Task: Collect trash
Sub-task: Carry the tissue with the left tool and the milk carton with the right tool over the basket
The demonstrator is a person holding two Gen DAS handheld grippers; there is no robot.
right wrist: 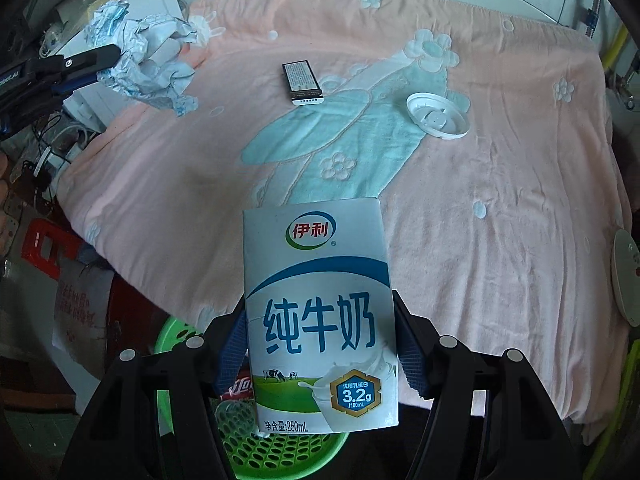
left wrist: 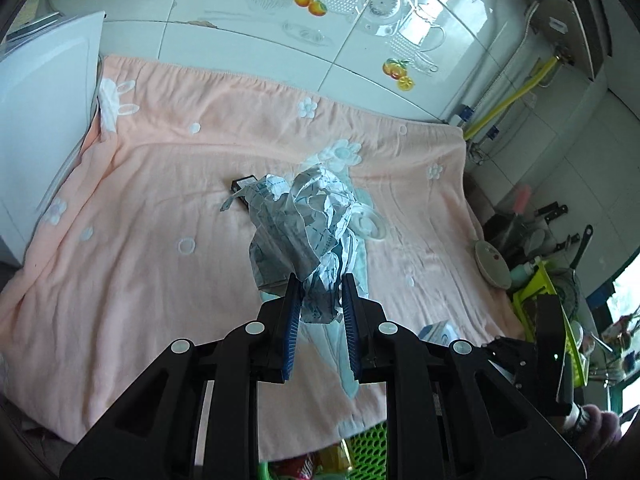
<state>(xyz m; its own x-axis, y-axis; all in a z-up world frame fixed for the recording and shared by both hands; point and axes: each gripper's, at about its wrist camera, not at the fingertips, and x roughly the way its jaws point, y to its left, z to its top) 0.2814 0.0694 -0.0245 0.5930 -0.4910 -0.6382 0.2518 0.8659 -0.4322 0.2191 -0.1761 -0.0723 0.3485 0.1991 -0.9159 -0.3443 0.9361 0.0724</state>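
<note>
Left claw (left wrist: 320, 300) is clamped on a wad of crumpled paper (left wrist: 308, 232), blue pads pressed in from both sides, the wad sticking up and away from the fingers, held in the air above the pink blanket (left wrist: 160, 200). Right claw (right wrist: 320, 344) is gripping a 250 mL milk carton (right wrist: 320, 312) by its two narrow sides, long axis running straight out along the fingers, printed face toward the camera, top end pointing to the far side.

Only the right view shows the green perforated basket (right wrist: 276, 448) properly, sitting below the carton at the near edge of the surface, with a red wrapper (right wrist: 240, 388) in it. That view also has the left claw (right wrist: 86, 68) off at far left with the paper (right wrist: 140, 60) bunched in it. Out on the blanket (right wrist: 500, 220) lie a small black box (right wrist: 302, 82), long axis running near-to-far, and a white plastic lid (right wrist: 438, 115) to its right, well apart. In the left view the paper hides most of the box (left wrist: 242, 185) and the lid (left wrist: 374, 226).
</note>
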